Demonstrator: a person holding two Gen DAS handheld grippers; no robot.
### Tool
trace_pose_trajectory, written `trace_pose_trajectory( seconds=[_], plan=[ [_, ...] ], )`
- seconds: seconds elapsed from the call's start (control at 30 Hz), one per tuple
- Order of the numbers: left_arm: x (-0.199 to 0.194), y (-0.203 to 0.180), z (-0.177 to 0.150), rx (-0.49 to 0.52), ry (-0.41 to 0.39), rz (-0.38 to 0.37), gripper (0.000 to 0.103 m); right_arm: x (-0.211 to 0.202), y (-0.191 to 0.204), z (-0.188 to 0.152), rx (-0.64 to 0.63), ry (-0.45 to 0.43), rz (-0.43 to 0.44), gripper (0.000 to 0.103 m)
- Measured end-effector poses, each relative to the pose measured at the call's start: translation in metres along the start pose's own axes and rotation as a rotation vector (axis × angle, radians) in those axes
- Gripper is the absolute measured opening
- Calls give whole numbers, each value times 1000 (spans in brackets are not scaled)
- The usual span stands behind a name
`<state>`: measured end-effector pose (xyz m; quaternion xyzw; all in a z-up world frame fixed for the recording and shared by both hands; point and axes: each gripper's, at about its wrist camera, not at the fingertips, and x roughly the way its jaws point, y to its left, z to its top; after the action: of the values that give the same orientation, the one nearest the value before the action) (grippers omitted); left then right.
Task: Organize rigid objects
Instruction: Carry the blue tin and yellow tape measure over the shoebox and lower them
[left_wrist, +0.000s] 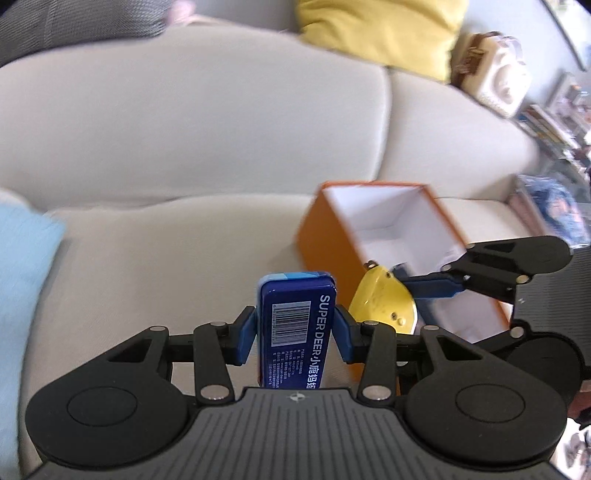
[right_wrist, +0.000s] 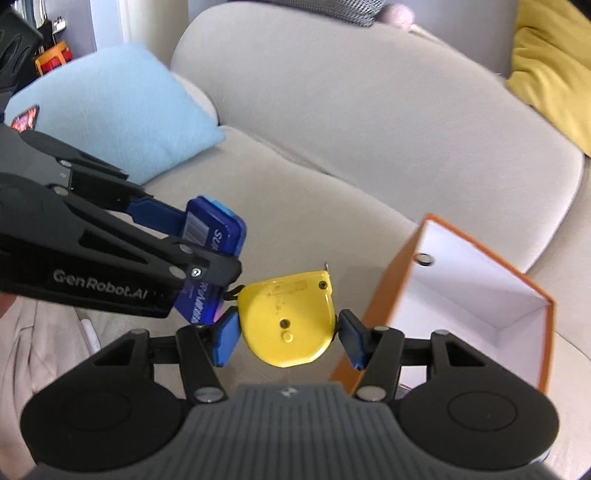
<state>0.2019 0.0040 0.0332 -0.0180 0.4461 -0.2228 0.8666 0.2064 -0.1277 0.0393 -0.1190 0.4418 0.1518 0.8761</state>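
My left gripper is shut on a blue tin printed "SUPER DEER", held above the sofa seat. The tin also shows in the right wrist view, held by the left gripper. My right gripper is shut on a yellow tape measure, just right of the tin. The tape measure also shows in the left wrist view, at the near rim of an open orange box with a white inside. The box stands on the sofa at the right.
A beige sofa fills both views. A light blue cushion lies at the left and a yellow cushion at the back right. Shelves with books stand beyond the sofa's right end.
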Motion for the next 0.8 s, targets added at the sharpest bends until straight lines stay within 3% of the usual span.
trace_pose_trajectory(
  seconds=[0.2, 0.43, 0.63, 0.8],
  plan=[
    [12, -45, 27, 66, -5, -107, 50, -38, -53, -16, 59, -1, -43, 59],
    [50, -99, 51, 176, 28, -179, 50, -44, -124, -41, 135, 52, -150, 59],
    [85, -122, 55, 225, 93, -185, 50, -27, -160, -69, 108, 115, -142, 59],
    [109, -126, 57, 257, 134, -161, 50, -2, -156, -81, -13, 146, -101, 59]
  ],
)
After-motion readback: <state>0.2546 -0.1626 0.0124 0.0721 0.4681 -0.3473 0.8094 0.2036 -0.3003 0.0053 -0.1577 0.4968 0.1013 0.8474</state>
